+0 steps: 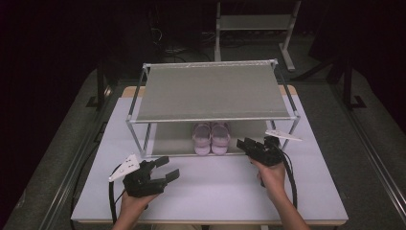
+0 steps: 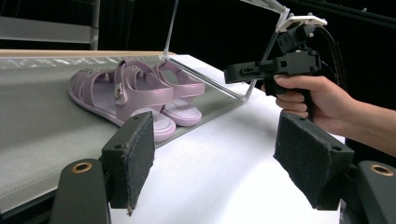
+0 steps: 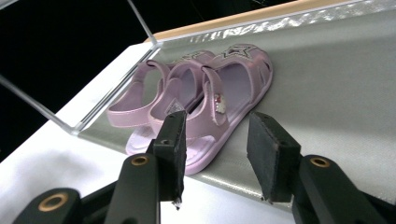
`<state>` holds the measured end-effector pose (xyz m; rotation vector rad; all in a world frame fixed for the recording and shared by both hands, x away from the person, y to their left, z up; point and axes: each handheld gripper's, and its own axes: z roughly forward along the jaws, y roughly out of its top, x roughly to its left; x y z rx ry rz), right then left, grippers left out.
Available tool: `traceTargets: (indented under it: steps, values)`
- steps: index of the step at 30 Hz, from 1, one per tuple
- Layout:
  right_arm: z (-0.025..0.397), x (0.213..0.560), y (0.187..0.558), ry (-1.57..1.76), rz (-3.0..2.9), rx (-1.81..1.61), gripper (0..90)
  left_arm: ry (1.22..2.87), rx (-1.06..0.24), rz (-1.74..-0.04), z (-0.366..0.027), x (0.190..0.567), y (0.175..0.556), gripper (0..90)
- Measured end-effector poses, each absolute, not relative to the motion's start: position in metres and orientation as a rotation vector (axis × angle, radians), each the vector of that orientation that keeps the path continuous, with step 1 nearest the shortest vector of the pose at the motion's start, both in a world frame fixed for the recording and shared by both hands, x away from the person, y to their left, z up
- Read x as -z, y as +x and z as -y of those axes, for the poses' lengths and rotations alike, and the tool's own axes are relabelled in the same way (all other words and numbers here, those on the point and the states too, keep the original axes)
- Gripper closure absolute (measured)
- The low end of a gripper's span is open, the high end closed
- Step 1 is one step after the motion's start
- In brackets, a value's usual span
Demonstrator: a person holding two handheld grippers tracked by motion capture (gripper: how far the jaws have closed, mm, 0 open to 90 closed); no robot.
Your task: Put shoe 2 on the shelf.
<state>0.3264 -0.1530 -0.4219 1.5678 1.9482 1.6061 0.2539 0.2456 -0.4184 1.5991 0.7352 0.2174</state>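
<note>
A pair of lilac sandals (image 1: 211, 138) stands side by side on the lower shelf of a grey two-tier rack (image 1: 210, 91), heels toward me. My right gripper (image 1: 242, 143) is open just right of the sandals at the shelf's front edge; in the right gripper view the sandals (image 3: 201, 100) lie just beyond its jaws, nothing between them. My left gripper (image 1: 167, 168) is open over the white table, in front of the rack's left part. The left gripper view shows the sandals (image 2: 135, 95) on the shelf and the right gripper (image 2: 233, 73) in a hand farther off.
The rack stands on a white table (image 1: 210, 187) and its top shelf overhangs the sandals. Thin metal posts (image 1: 139, 136) frame the rack's front corners. Dark floor and a metal stand (image 1: 253, 24) lie beyond the table.
</note>
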Motion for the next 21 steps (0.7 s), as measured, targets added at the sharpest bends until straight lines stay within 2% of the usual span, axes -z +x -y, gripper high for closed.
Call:
traceTargets:
  steps: [21]
  values:
    - [0.171,0.424,0.311,1.554,-1.967,-1.615,55.7,1.607,-0.225,-0.734,-0.246,0.418,0.254,28.4]
